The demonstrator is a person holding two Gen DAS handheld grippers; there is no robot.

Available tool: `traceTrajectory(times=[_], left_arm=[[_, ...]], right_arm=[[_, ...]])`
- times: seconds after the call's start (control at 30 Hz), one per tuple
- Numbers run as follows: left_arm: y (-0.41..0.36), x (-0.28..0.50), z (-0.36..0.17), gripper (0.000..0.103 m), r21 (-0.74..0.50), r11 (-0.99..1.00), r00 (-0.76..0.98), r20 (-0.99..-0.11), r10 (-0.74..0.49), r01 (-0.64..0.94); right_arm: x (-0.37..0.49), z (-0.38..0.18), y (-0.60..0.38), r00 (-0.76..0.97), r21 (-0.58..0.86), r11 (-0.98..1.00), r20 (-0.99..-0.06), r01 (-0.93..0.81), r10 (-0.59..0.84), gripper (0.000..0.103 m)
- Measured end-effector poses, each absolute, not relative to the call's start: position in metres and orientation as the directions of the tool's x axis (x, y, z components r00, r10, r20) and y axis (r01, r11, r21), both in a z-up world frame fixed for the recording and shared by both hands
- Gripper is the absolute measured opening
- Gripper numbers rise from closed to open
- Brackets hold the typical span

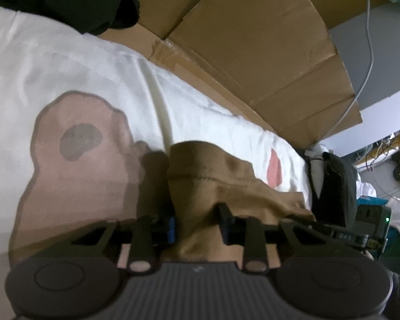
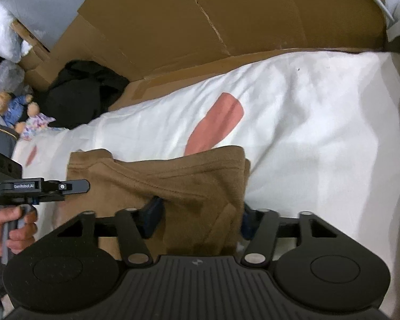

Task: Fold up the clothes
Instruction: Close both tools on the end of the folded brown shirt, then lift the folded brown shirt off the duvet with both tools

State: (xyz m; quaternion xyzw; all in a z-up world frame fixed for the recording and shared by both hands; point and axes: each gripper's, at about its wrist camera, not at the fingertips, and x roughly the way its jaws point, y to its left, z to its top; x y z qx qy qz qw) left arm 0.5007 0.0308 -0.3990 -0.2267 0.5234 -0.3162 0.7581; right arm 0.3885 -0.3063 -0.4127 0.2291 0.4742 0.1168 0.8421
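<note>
Brown garment (image 2: 173,181) pinched at both ends, lying across a white bedsheet (image 2: 320,133)

Left gripper (image 1: 197,224) has cloth bunched between its jaws, which look clamped on it; right gripper (image 2: 197,213) likewise straddles a thick fold, its fingers pressed into it; the garment's long axis runs side to side between the two, so each hand holds its own end; cardboard (image 2: 200,26) rises just beyond the sheet's far edge; open sheet lies ahead and to the right, room enough, I judge, for a fold away from the person.
</note>
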Motion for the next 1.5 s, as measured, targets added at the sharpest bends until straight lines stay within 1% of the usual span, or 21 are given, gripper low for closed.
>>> traceTrajectory(times=[0.17, 0.37, 0.4, 0.43, 0.47, 0.5, 0.53, 0.6, 0.7, 0.83, 1.13, 1.5], left_arm=[[0.034, 0.495, -0.4, 0.033, -0.68, 0.683, 0.236, -0.641, -0.73, 0.265], [0.027, 0.502, -0.402, 0.033, -0.691, 0.677, 0.226, -0.638, -0.736, 0.254], [0.025, 0.504, -0.403, 0.032, -0.692, 0.676, 0.226, -0.637, -0.737, 0.254], [0.024, 0.504, -0.402, 0.03, -0.686, 0.68, 0.225, -0.642, -0.733, 0.261], [0.022, 0.504, -0.402, 0.029, -0.677, 0.685, 0.222, -0.648, -0.728, 0.271], [0.02, 0.504, -0.401, 0.017, -0.668, 0.69, 0.22, -0.655, -0.723, 0.281], [0.018, 0.504, -0.4, 0.012, -0.655, 0.694, 0.217, -0.662, -0.718, 0.298], [0.01, 0.499, -0.391, 0.01, -0.604, 0.704, 0.22, -0.679, -0.7, 0.375], [0.009, 0.496, -0.385, 0.01, -0.584, 0.711, 0.233, -0.685, -0.691, 0.392], [0.007, 0.493, -0.373, 0.01, -0.565, 0.718, 0.239, -0.692, -0.681, 0.407], [0.01, 0.469, -0.337, 0.01, -0.554, 0.705, 0.241, -0.684, -0.689, 0.443], [0.02, 0.418, -0.294, 0.01, -0.51, 0.712, 0.268, -0.688, -0.675, 0.483]], right_arm=[[0.385, -0.414, -0.311, 0.508, 0.53, 0.848, -0.731, 0.002, 0.455, 0.052], [0.391, -0.416, -0.307, 0.508, 0.521, 0.854, -0.733, -0.009, 0.453, 0.052], [0.392, -0.416, -0.306, 0.506, 0.514, 0.857, -0.735, -0.016, 0.451, 0.052], [0.392, -0.415, -0.305, 0.505, 0.507, 0.861, -0.738, -0.022, 0.447, 0.052], [0.392, -0.415, -0.304, 0.505, 0.5, 0.865, -0.74, -0.028, 0.444, 0.05], [0.393, -0.414, -0.302, 0.505, 0.488, 0.872, -0.745, -0.034, 0.437, 0.044], [0.393, -0.414, -0.301, 0.502, 0.48, 0.877, -0.749, -0.038, 0.432, 0.04], [0.393, -0.412, -0.298, 0.495, 0.467, 0.883, -0.757, -0.047, 0.426, 0.029], [0.392, -0.407, -0.291, 0.484, 0.438, 0.896, -0.77, -0.075, 0.417, 0.022], [0.391, -0.398, -0.289, 0.481, 0.425, 0.9, -0.772, -0.097, 0.416, 0.02], [0.37, -0.36, -0.286, 0.512, 0.423, 0.892, -0.738, -0.157, 0.44, 0.019], [0.328, -0.309, -0.278, 0.549, 0.412, 0.884, -0.697, -0.219, 0.461, 0.019]])
